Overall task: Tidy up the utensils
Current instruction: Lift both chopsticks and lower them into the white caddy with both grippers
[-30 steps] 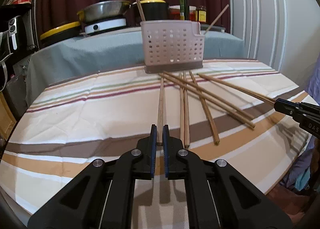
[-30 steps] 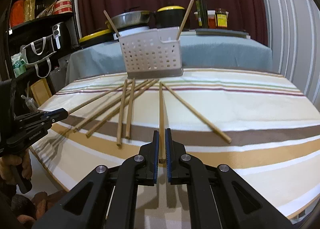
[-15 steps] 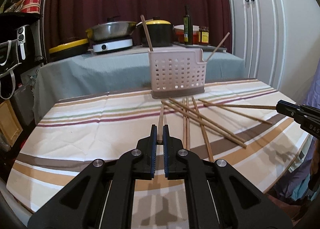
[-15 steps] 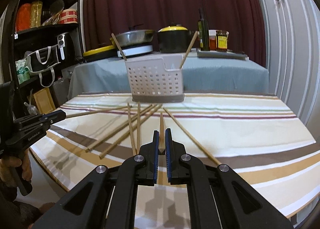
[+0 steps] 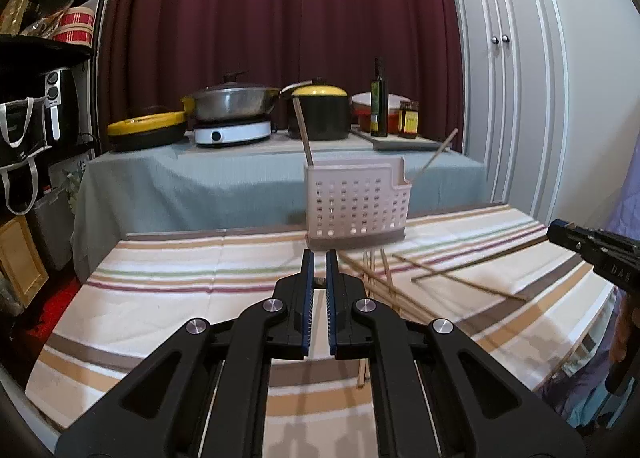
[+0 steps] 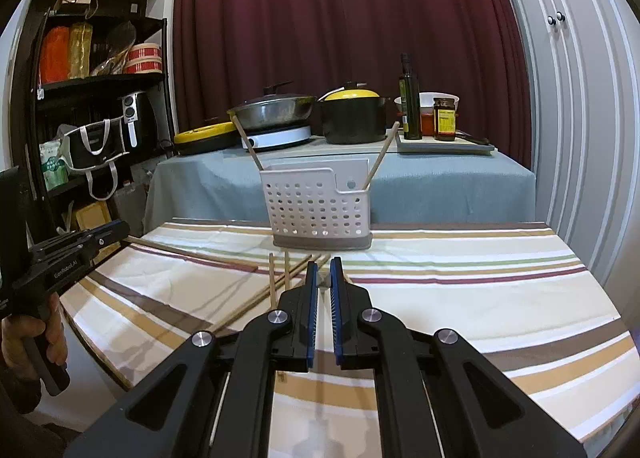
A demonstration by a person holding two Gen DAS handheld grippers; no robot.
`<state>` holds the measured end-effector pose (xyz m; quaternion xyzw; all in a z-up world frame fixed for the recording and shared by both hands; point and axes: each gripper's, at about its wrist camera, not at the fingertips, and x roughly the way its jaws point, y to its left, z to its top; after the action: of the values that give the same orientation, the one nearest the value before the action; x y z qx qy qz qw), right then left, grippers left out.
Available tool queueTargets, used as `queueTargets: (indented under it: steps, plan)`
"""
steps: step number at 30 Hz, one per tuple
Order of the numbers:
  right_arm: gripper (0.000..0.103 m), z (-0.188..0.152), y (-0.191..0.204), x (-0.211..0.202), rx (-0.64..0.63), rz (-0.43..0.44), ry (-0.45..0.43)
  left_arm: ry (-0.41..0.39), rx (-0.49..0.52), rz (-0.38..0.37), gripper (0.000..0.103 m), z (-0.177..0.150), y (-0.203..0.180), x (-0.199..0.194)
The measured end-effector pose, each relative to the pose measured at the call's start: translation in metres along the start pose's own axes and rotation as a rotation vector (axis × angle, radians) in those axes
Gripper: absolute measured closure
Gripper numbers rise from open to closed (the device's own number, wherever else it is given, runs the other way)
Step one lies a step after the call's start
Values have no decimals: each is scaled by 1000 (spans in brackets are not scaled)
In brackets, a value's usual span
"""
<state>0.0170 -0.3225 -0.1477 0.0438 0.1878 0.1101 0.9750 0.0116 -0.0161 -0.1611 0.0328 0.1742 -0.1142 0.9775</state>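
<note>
Striped counter (image 5: 168, 286) carries loose chopsticks (image 5: 460, 282) before the caddy (image 5: 356, 204). Left claw (image 5: 319, 285) and right claw (image 6: 324, 284) each clamp one chopstick, lifted. Next: tip each into the caddy.

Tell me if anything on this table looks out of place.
Yes: several chopsticks lie scattered and crossing on the striped tablecloth in front of the utensil basket, where only two chopsticks stand, leaning to opposite sides.
</note>
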Motion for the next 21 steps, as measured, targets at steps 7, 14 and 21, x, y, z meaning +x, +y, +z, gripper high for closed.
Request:
queueTargets:
  steps: [7,14,21]
  plan:
    - [96,20,-6,10,10,10,-17,-43,4,5,97,24,1,11]
    - [96,41,-8,27,-5,14,-44,-80,11,2,97,49,1,28]
    - [96,59,-14,44,-5,15,-70,-107,24,7,97,73,0,51]
